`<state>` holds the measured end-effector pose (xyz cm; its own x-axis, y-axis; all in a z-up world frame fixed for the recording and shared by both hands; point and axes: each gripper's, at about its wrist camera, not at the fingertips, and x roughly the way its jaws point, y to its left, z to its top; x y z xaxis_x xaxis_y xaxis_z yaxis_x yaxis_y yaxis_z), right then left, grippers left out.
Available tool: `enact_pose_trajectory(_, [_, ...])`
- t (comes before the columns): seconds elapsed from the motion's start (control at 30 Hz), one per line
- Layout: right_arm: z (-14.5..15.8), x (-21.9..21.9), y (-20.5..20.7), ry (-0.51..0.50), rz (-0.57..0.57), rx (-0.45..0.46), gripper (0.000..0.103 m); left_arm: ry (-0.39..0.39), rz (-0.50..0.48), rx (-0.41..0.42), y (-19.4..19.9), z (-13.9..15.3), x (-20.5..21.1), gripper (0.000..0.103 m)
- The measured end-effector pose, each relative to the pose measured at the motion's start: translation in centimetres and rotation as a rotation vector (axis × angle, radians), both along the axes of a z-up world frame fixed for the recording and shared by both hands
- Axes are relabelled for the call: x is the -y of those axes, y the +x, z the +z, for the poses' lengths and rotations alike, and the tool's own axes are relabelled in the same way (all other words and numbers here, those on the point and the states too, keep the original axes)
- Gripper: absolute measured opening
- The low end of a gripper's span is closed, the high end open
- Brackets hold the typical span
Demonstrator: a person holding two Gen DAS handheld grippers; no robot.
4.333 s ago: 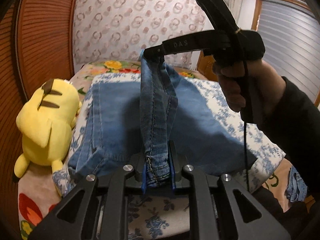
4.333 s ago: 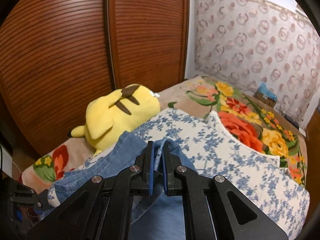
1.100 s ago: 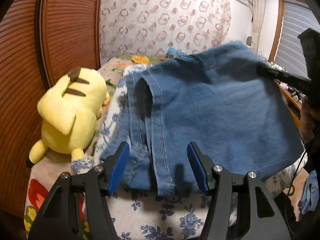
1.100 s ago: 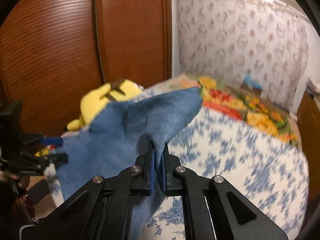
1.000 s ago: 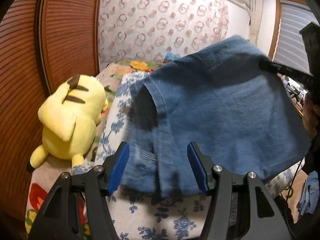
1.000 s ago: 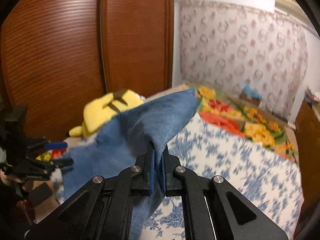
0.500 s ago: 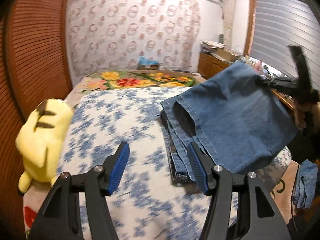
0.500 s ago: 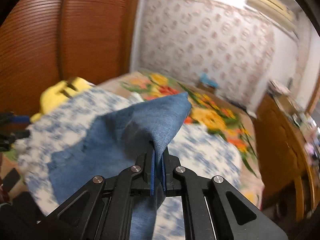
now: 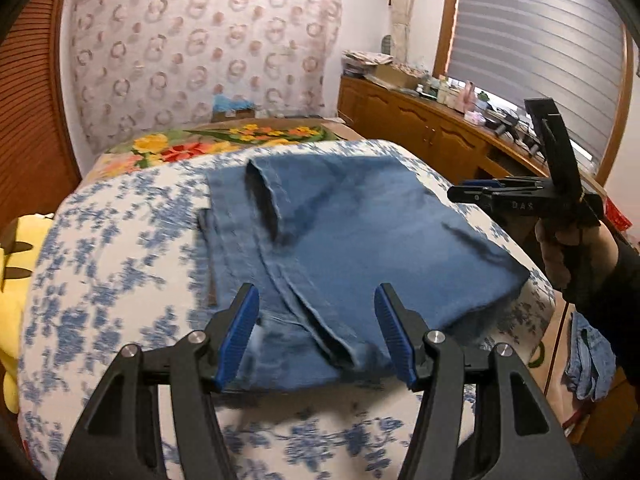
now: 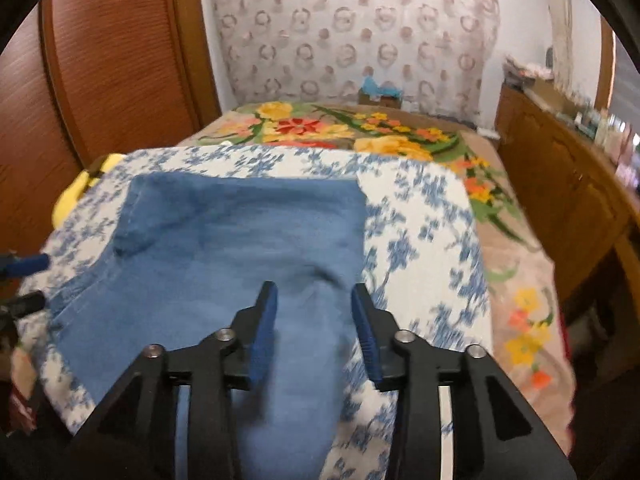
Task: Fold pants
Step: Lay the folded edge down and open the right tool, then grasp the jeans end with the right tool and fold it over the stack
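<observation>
Covering bed: blue-floral quilt (image 9: 100, 248), folded jeans (image 9: 360, 240); wood closet (image 10: 100, 60) behind.

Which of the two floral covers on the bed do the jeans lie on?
The blue-and-white floral cover, under the jeans; the orange-and-yellow flowered one lies bare beyond.

pants (image 9: 360, 236): flat on quilt (image 9: 112, 248)
quilt: on bed (image 10: 520, 280)
plush (image 9: 10, 264): left of quilt
cabinet (image 9: 420, 128): right of bed
box (image 10: 380, 94): behind bed, by wall
</observation>
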<state>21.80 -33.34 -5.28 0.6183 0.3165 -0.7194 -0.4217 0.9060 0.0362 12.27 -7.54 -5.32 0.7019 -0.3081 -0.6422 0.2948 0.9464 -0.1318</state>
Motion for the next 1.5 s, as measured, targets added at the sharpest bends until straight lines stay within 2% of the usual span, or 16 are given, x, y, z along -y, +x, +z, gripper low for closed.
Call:
enact_pose_trajectory(0.07, [-0.4, 0.3, -0.8, -0.014, -0.011, -0.005, 0.051, 0.005, -0.013, -0.016, 0.0, -0.7, 0.9, 0.059])
enact_pose_trajectory(0.17, [-1.0, 0.8, -2.3, 0.006, -0.009, -0.029, 0.054, 0.025, -0.017, -0.04, 0.1, -1.7, 1.7, 0.059])
enact_pose_trajectory(0.33, [-2.3, 1.6, -4.2, 0.042, -0.031, -0.064, 0.055, 0.026, -0.016, -0.058, -0.2, -3.4, 1.8, 0.059])
enact_pose_trajectory(0.43, [-2.7, 1.9, -5.6, 0.059, -0.053, -0.04, 0.055, 0.028, -0.017, -0.044, -0.6, -3.9, 1.7, 0.06])
enact_pose_trajectory(0.77, [-4.3, 2.6, -6.6, 0.115, -0.114, -0.084, 0.056, 0.018, -0.021, -0.029, -0.8, -4.1, 1.7, 0.059])
enact_pose_trajectory(1.1, [-5.4, 2.9, -7.0, 0.191, -0.145, -0.083, 0.057, 0.02, -0.025, -0.026, -1.0, -4.2, 1.5, 0.059])
enact_pose_trajectory(1.13, [-5.4, 2.8, -7.0, 0.187, -0.144, -0.078, 0.056, 0.017, -0.025, -0.026, -1.1, -4.2, 1.5, 0.059])
enact_pose_trajectory(1.2, [-5.5, 2.5, -7.1, 0.196, -0.12, -0.088, 0.043, 0.015, -0.024, -0.025, -1.1, -4.2, 1.6, 0.06])
enact_pose_trajectory(1.27, [-5.3, 2.0, -7.1, 0.183, -0.107, -0.089, 0.038, 0.014, -0.022, -0.023, -1.1, -4.2, 1.7, 0.06])
enact_pose_trajectory(1.37, [-4.7, 1.2, -7.5, 0.154, -0.068, -0.067, 0.023, 0.019, -0.019, -0.021, -1.1, -4.3, 1.7, 0.06])
enact_pose_trajectory(1.5, [-2.7, 0.8, -8.3, 0.199, -0.054, -0.016, 0.015, -0.008, -0.008, -0.031, -1.2, -3.7, 1.3, 0.06])
